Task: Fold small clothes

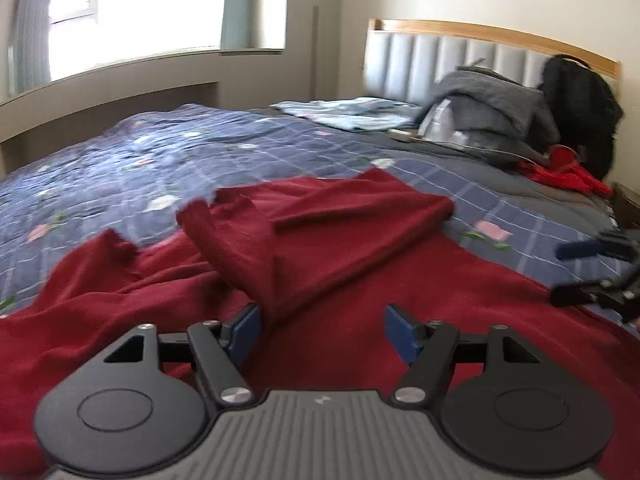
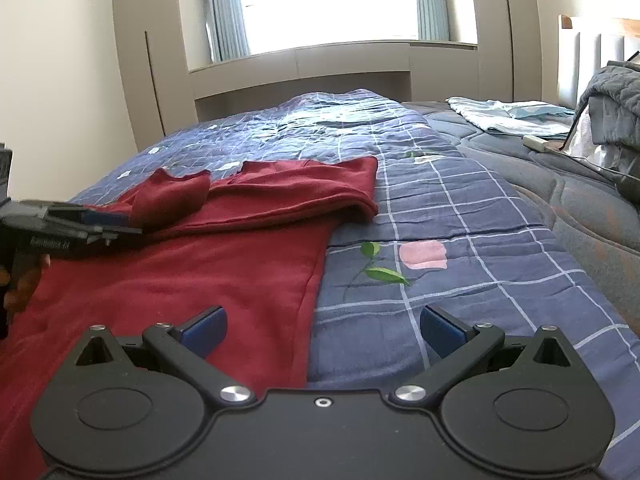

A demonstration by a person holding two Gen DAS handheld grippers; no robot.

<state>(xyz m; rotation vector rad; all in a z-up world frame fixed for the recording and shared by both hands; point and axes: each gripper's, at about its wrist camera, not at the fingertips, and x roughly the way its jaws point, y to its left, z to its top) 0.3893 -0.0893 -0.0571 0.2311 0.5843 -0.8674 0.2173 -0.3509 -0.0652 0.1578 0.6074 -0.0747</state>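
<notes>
Both grippers stand wide open and empty: the left gripper over the dark red garment, the right gripper at its edge. White lettering on the left gripper's side is too blurred to read. The garment lies partly folded on a blue checked floral quilt covering the bed, with a window beyond.

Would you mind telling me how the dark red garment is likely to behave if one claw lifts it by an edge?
The dark red garment looks soft and creased, so it would probably droop. Its folded sleeve may fall open.
</notes>
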